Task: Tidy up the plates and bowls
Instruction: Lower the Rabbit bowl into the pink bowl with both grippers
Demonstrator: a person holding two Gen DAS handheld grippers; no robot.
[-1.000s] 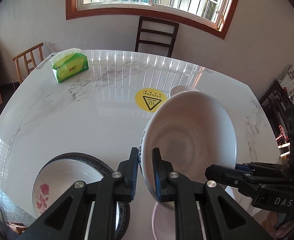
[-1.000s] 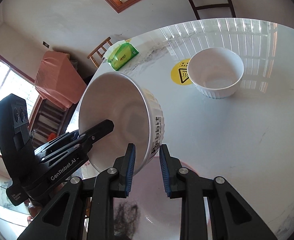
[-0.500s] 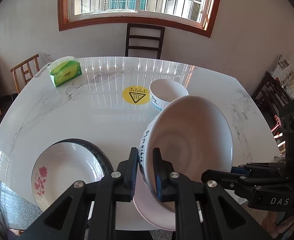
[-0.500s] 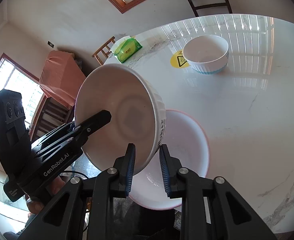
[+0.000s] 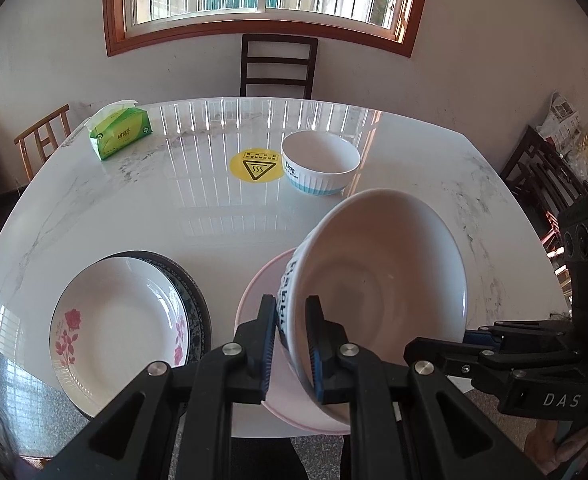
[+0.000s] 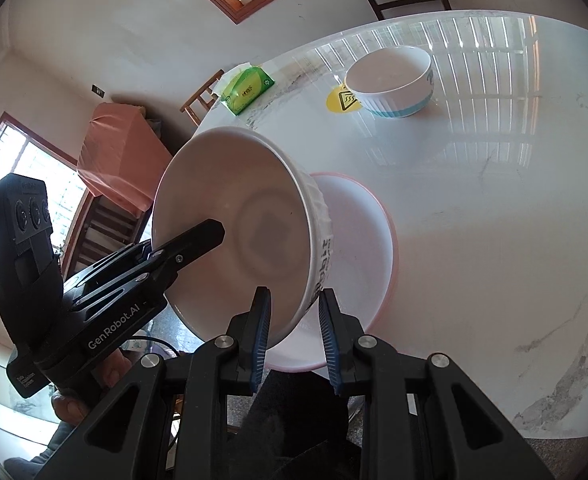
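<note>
**Two grippers hold one white bowl tilted over the pink plate**

At the left of the left wrist view, a rose-patterned plate (image 5: pixel 118 320) lies stacked on a dark-rimmed plate (image 5: pixel 192 292) near the front edge of the marble table (image 5: pixel 134 216). Just right of that stack, the left gripper (image 5: pixel 292 340) points steeply down, its jaws clamped on the near wall of the large white bowl (image 5: pixel 381 280), one pad outside over the lettering, one inside. The bowl is tipped on edge, its mouth facing the camera, above a pink plate (image 5: pixel 258 292) that juts over the table's front edge. Whether bowl and plate touch is unclear. Farther right, the right gripper (image 6: pixel 294 328) comes in from the opposite side, angled downward, and pinches the bowl's other rim the same way. A hand (image 6: pixel 74 404) shows under the left device in the right wrist view. Farther back stand a blue-banded bowl (image 5: pixel 319 164) beside a yellow sticker (image 5: pixel 257 165), and a green tissue pack (image 5: pixel 120 134).
</note>
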